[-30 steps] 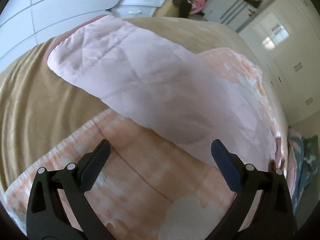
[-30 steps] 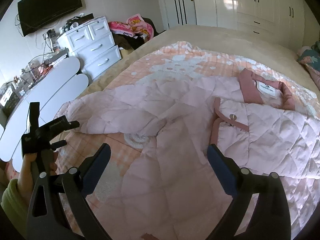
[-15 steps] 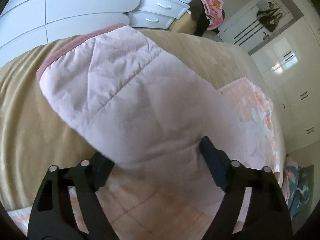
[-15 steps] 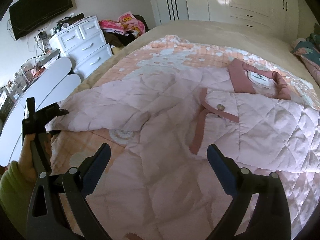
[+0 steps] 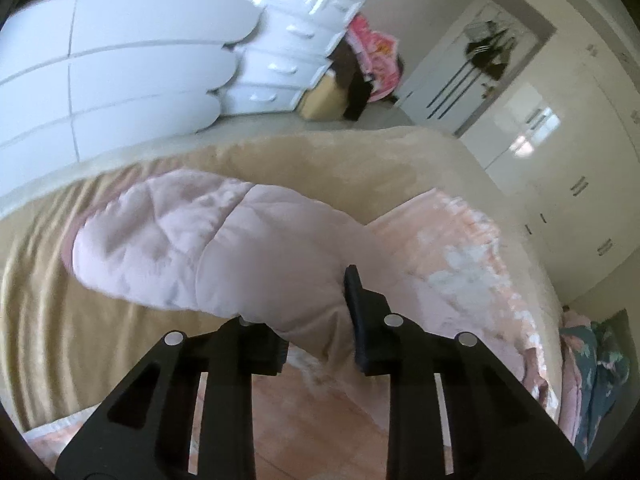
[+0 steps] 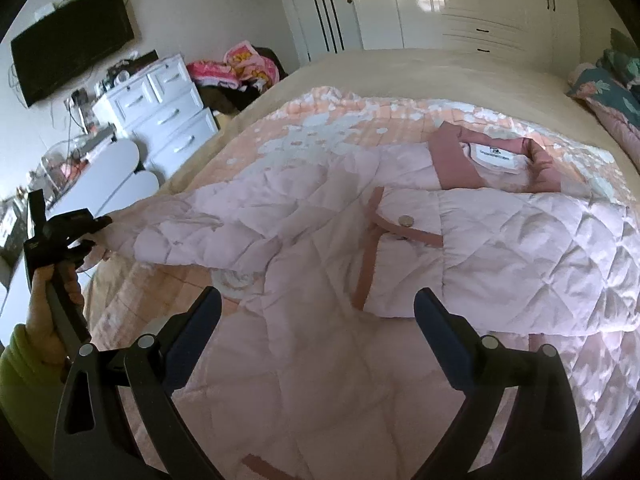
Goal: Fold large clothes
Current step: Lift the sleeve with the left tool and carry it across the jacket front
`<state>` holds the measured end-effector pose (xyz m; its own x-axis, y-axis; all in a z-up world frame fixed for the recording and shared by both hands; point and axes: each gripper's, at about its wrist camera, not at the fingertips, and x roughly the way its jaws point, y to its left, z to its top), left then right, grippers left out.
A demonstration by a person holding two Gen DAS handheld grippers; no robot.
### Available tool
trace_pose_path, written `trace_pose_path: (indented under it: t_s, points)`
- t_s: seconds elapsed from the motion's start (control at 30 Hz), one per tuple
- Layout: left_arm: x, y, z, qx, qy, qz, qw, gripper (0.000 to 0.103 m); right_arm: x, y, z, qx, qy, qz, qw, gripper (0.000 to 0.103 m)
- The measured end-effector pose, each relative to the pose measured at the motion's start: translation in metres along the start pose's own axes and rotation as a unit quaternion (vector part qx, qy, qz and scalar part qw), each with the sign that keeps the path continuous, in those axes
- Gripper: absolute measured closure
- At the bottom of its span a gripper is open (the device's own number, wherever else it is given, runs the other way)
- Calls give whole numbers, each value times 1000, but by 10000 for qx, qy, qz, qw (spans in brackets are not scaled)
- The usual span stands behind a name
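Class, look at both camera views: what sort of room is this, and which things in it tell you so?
Most likely a home bedroom. A large bed fills the room, with a pink quilted coat laid out on it. White wardrobes line the far wall, and a white chest of drawers stands beside the bed.

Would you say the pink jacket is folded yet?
Not yet: the pink jacket lies spread on the bed, one sleeve stretched sideways.

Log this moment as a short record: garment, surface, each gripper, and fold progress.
garment: pink quilted jacket, spread out, collar away from the camera
surface: peach patterned blanket on a bed
left gripper: closing, sleeve between its fingers
right gripper: open, holding nothing, above the jacket's lower part
fold progress: sleeve not yet laid over the body
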<state>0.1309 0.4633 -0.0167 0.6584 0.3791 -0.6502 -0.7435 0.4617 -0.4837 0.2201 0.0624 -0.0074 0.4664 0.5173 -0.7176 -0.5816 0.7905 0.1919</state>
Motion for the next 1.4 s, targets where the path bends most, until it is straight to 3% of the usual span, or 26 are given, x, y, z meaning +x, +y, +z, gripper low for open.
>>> trace_pose_path:
  t_s: [0.4,0.8,1.1,1.4]
  points:
    - [-57,-68,2,587,-153,-465,9971,88,-44,-22,-12,434,-221,194,9986,7]
    - [-98,-140,-19,1183,-309,-880,9886,90,-91,-67,-21,994,-569,267,9931,7]
    - [-124,-189,-41,1600,-416,-1116,9799,90,-126,-85,-28,867,-879,-228,9921,7]
    - [-140,-235,-68,1977,-489,-1289,9705,91,-147,-110,-39,998,-1023,-268,9894,6]
